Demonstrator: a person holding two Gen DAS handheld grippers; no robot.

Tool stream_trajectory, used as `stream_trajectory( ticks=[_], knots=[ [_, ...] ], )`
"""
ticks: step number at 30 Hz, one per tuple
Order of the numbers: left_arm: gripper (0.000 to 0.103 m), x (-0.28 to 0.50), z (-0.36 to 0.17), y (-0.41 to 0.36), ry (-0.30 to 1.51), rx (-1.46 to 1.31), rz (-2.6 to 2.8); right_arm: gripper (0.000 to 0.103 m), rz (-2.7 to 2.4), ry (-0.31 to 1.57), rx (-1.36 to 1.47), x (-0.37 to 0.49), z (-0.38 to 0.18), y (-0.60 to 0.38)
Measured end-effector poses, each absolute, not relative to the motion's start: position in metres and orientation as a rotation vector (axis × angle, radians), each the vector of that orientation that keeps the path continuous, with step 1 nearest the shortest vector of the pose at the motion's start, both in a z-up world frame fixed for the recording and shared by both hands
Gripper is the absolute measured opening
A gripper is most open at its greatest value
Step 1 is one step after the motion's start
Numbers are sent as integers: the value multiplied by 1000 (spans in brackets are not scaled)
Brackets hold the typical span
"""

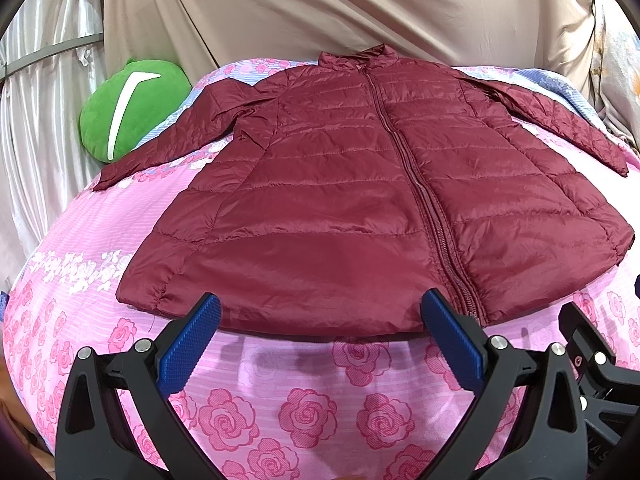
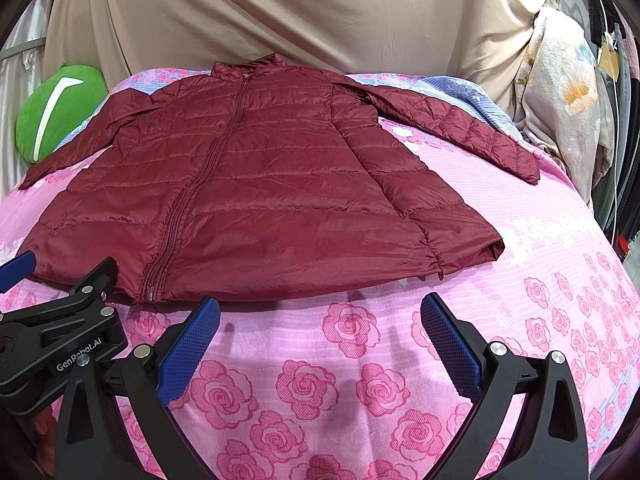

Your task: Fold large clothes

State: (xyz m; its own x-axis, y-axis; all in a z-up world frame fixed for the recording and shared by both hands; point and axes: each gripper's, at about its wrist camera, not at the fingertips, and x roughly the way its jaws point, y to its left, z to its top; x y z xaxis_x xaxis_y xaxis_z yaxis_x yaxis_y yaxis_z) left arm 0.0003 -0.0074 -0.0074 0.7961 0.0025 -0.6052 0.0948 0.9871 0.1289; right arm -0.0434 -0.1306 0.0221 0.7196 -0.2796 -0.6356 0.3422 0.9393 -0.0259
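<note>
A dark red quilted jacket [image 1: 352,184] [image 2: 256,188] lies flat on the bed, zipped up, front side up, collar at the far end and both sleeves spread out to the sides. My left gripper [image 1: 320,304] hovers open just over the near hem, left of the zipper, holding nothing. My right gripper [image 2: 320,308] stands open over the pink sheet, a little short of the hem and right of the zipper. In the right wrist view the left gripper [image 2: 52,300] shows at the lower left, beside the hem.
The bed carries a pink rose-print sheet [image 1: 304,412] [image 2: 520,240]. A green plush cushion [image 1: 132,108] [image 2: 56,112] sits at the far left by the sleeve. Beige cloth [image 1: 320,8] hangs behind the bed; bedding and hanging items [image 2: 568,104] crowd the right side.
</note>
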Motion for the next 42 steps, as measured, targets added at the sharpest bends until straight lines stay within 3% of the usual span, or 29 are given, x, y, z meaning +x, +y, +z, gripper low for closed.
stream_trajectory(
  ticks=[21,25,31,34,37,42],
  knots=[
    [98,4,-7,4,701,73,-126,98,-283,724,172,-38,22,-146],
    [98,24,9,21,739,22,-141,98,-327,722,231,-26,35,-199],
    [98,72,45,45,662,25,-117,98,-573,686,300,14,53,-361],
    [98,101,58,54,634,49,-69,98,-612,706,466,39,40,-450],
    [98,124,66,58,617,60,-48,85,-629,732,704,61,12,-532],
    [98,173,73,68,623,35,-14,84,-679,696,749,84,0,-575]
  ],
)
